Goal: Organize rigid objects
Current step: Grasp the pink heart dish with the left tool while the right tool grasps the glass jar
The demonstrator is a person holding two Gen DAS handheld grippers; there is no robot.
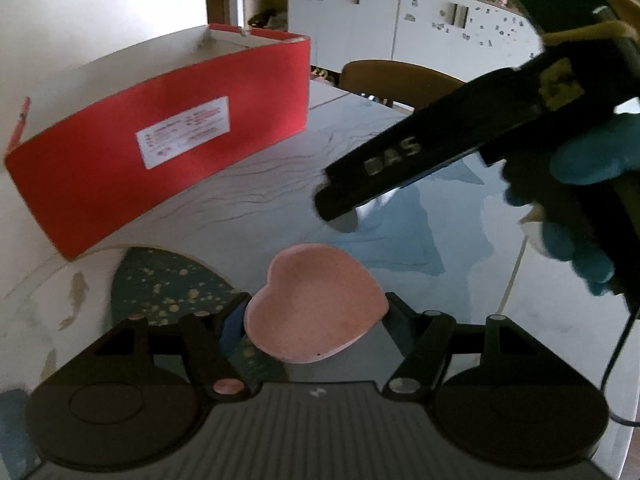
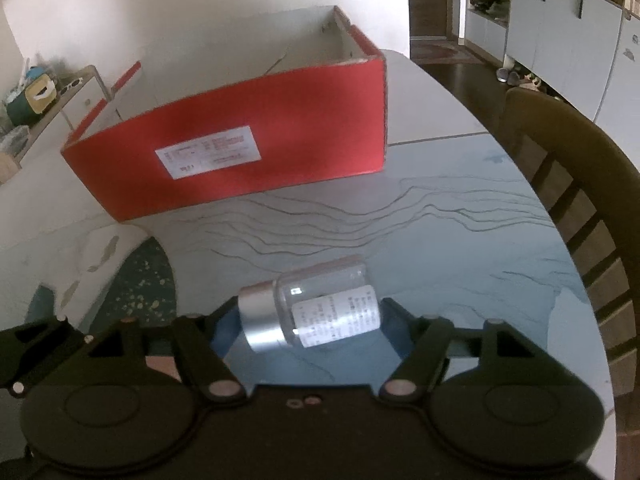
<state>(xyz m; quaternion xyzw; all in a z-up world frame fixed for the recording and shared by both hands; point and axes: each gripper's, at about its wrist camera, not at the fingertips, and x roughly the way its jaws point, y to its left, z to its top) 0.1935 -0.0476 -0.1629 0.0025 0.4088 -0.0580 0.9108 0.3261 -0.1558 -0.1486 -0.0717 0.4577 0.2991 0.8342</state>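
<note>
- The left gripper (image 1: 316, 312) has its jaws closed on a pink heart-shaped dish (image 1: 316, 304); held only by the rim, it could tip out.
- The right gripper (image 2: 308, 312) clamps a clear jar (image 2: 320, 308) lying sideways, by silver lid and base — smooth ends, so it may slip.
- The open red box (image 2: 240, 152) stands beyond both, on a glossy marbled surface (image 2: 400, 220).
- The room is dim — white cabinets and a wooden chair behind.

I see a matt pink heart dish (image 1: 316, 308), a clear glass jar (image 2: 320, 308) with brushed-metal lid, a red cardboard box (image 2: 248, 140), upper left, on a glossy tabletop (image 2: 440, 240).
</note>
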